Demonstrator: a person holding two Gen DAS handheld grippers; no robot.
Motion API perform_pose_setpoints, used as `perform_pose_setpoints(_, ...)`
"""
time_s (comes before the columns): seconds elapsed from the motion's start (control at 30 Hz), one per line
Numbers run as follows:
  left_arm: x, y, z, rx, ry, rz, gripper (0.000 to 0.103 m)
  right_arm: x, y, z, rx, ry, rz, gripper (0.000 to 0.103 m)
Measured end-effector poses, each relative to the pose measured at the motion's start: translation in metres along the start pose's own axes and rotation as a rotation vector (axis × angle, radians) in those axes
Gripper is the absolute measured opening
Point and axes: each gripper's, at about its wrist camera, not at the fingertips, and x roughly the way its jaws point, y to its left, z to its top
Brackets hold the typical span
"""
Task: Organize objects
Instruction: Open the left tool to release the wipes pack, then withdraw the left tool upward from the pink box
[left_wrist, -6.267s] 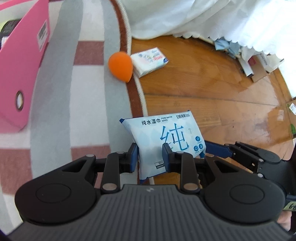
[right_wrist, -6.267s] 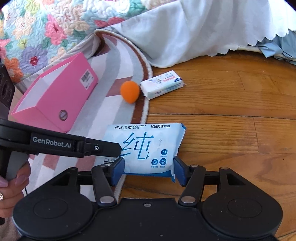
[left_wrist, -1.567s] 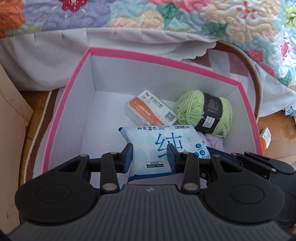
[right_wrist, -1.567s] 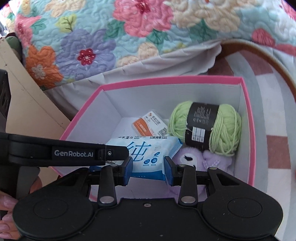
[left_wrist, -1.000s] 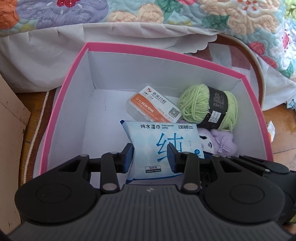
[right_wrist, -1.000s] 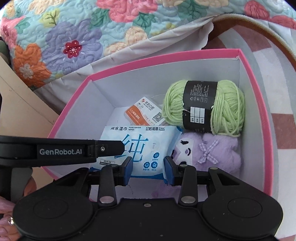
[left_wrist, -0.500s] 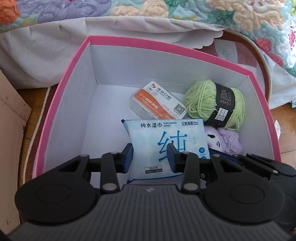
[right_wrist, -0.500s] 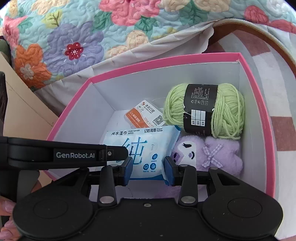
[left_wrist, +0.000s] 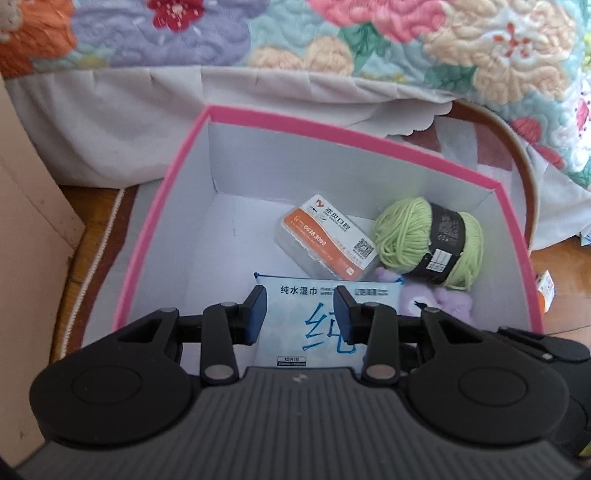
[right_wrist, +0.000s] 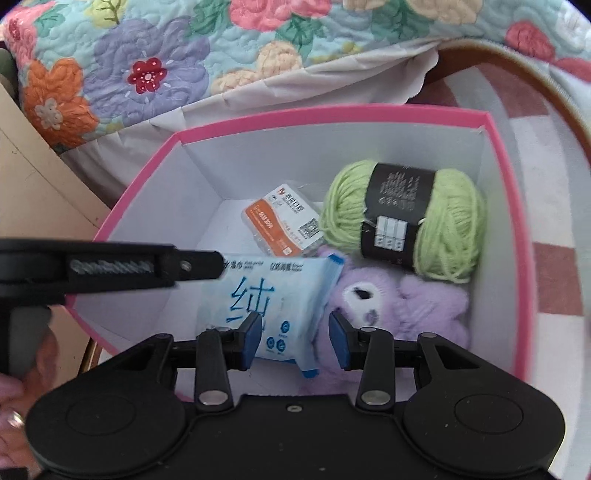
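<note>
While both my grippers reach into the pink box (left_wrist: 168, 173), the wipes pack (left_wrist: 314, 321) lies low in the middle of the left wrist frame, inside the box. My left gripper (left_wrist: 299, 314) has its jaws a little apart, one on each side of the pack's left part; the pack looks to sit below them, and I cannot tell whether they touch it. In the right wrist frame the pack (right_wrist: 273, 295) is tilted, its right edge resting against the purple plush (right_wrist: 388, 299). My right gripper (right_wrist: 295, 338) has its jaws spread, the left one against the pack's lower edge, the right one over the plush with a gap to the pack. The left gripper's black finger crosses the left of that frame and ends at the pack's upper left corner.

In the upper right of the box lies green yarn (right_wrist: 402, 221) with a black band. An orange-and-white case (left_wrist: 325, 236) sits centre, just left of the yarn. A floral quilt (right_wrist: 147, 62) fills the top of both frames.
</note>
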Motion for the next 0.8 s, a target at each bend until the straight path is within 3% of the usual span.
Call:
perform_pose_setpoints(0.5,-0.045,-0.017,-0.011,0.033,0.080,0.093,0.041,-0.058,0.014,0.004,-0.090,0.027,-0.039,0.051)
perform_pose_setpoints(0.8,-0.093,-0.027,-0.015,0.081,0.050,0.083,0.051,-0.092,0.027,0.001,-0.144,0.036,-0.051,0.058)
